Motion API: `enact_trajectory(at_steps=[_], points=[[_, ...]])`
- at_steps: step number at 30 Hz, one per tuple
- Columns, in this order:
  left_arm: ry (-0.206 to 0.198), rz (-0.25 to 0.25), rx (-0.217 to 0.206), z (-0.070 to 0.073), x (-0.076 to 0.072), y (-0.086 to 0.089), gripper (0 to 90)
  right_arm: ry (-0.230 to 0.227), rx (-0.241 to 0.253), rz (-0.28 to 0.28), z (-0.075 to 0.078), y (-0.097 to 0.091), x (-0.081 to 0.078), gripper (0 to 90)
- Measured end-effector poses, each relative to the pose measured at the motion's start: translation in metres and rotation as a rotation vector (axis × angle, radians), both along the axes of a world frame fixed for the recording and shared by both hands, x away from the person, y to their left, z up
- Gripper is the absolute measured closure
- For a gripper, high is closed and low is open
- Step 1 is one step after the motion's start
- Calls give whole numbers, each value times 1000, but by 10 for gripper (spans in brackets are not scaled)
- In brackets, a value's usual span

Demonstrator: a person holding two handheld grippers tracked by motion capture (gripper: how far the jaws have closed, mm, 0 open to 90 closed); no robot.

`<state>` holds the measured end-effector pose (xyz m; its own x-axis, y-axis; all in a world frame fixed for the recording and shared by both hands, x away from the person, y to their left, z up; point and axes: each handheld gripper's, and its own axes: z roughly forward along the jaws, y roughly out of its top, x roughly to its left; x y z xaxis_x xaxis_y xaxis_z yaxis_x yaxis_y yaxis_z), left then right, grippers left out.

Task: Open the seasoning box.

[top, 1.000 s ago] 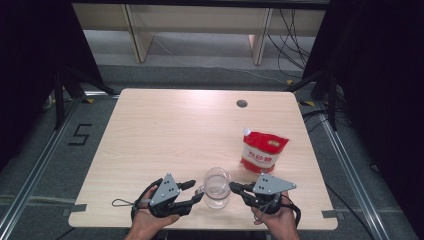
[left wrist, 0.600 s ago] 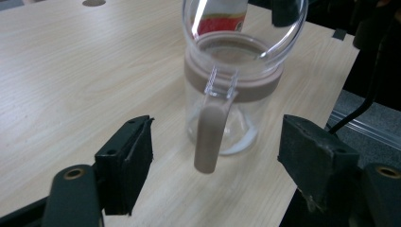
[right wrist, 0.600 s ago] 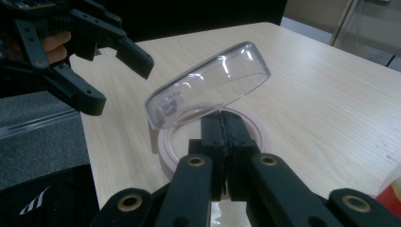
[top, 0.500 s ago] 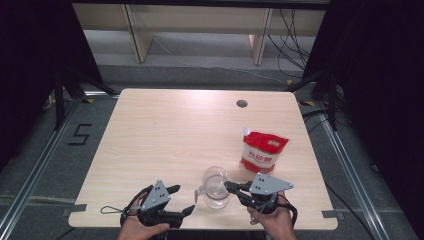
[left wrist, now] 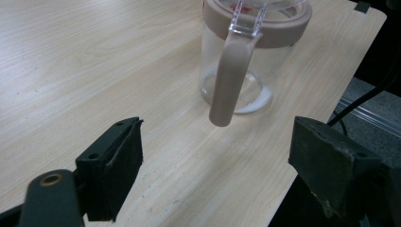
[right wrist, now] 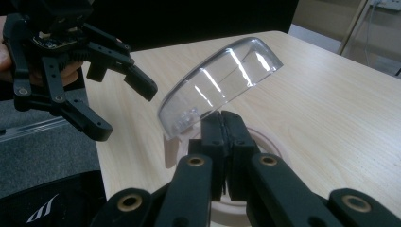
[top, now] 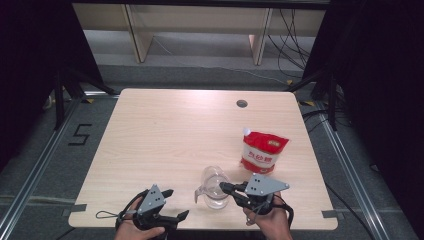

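A clear glass jar [top: 216, 187] with a beige collar and a beige handle [left wrist: 229, 78] is seen near the front edge of the wooden table [top: 165, 130], between the two grippers. Its transparent hinged lid [right wrist: 220, 82] is tilted up, and it appears to be pinched at its edge by the right gripper [top: 224, 188], whose jaws are pressed together on it. The jaws of the left gripper [top: 176, 205] have just been opening and are now spread wide with nothing between them; it is held apart from the jar, at the front edge of the table, with the handle straight ahead of it in the left gripper view. It is judged that the lid is being held open while the jar is left free, so the step in hand seems to be the preparing of the jar for filling. A red pouch [top: 262, 153] with a white cap stands just behind the jar, to the right. For the next move, the lid should be kept steady, and the pouch would have to be reached past the jar and the right hand, which stand in the way. A small round hole [top: 242, 103] is seen far back on the table
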<state>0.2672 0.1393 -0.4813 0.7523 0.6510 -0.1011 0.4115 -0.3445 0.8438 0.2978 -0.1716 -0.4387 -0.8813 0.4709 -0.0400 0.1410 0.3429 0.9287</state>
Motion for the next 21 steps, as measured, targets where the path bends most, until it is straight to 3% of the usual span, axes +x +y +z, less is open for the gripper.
enact_trajectory(at_steps=[1, 2, 4, 10, 11, 12, 14, 19, 21], points=[[-4, 1, -3, -1, 0, 0, 174, 7, -6, -9, 1, 0, -1, 890], [-9, -2, 24, -1, 1, 3, 174, 0, -6, -6, 1, 1, -1, 890], [3, 14, 0, -2, 0, 2, 174, 0, 3, -6, 1, 2, -1, 890], [-2, 16, 7, -5, 0, 6, 173, -2, 9, 4, 3, 6, -3, 890], [-13, 1, 40, -5, 0, 8, 174, 2, 15, 22, 3, 7, -2, 890], [-7, 11, 39, -5, 0, 8, 173, 4, 13, -3, 3, 7, -4, 890], [7, 25, 22, -7, -1, 7, 174, 4, 7, 5, 4, 7, -4, 890], [10, 26, 37, -8, -1, 9, 174, -16, 13, 23, 5, 13, -5, 890], [8, 30, 45, -9, -1, 9, 174, -2, 3, 35, 6, 13, -6, 889]])
